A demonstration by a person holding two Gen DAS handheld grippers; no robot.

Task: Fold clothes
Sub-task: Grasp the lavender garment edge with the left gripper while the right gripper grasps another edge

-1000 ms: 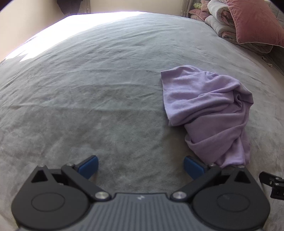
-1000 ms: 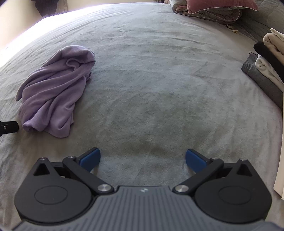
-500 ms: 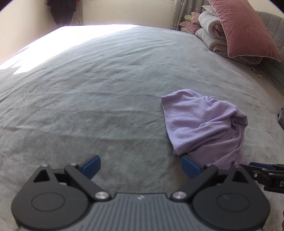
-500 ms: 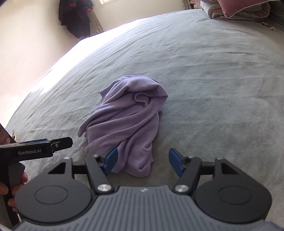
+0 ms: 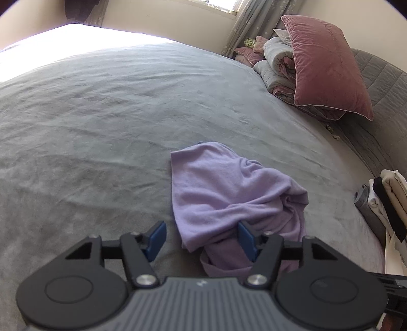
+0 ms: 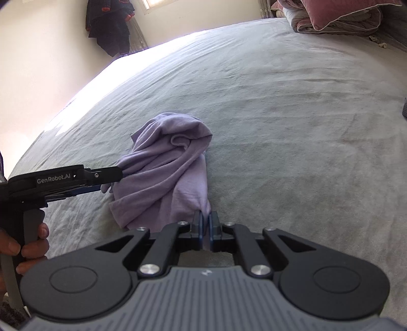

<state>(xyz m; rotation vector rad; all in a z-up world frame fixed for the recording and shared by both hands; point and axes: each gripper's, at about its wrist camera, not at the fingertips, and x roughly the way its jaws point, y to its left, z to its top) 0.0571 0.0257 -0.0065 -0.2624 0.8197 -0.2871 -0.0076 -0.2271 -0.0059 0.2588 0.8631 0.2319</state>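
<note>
A wide grey bed (image 5: pixel 106 122) fills both views, its cover lightly creased and lit bright at the far edge. At the head of the bed a dusky pink pillow (image 5: pixel 328 66) leans on rolled grey bedding (image 5: pixel 277 58). At the right edge of the bed lies a stack of folded clothes (image 5: pixel 384 201) in cream, black and grey. A dark garment (image 6: pixel 109 23) hangs on the wall beyond the far side of the bed.

The lilac top (image 5: pixel 229 193) lies crumpled in a heap on the bed, roughly mid-bed and well apart from the pillow and the folded stack.

The left gripper (image 5: pixel 202 240) sits at the near end of the lilac top with its blue pads spread apart; a hem of the cloth lies between them and against the right pad, ungripped. In the right wrist view it (image 6: pixel 112 184) reaches the side of the heap, with a hand (image 6: pixel 25 244) around its handle.

The right gripper (image 6: pixel 206 229) is closed, pinching the near corner of the lilac top between its pads.
</note>
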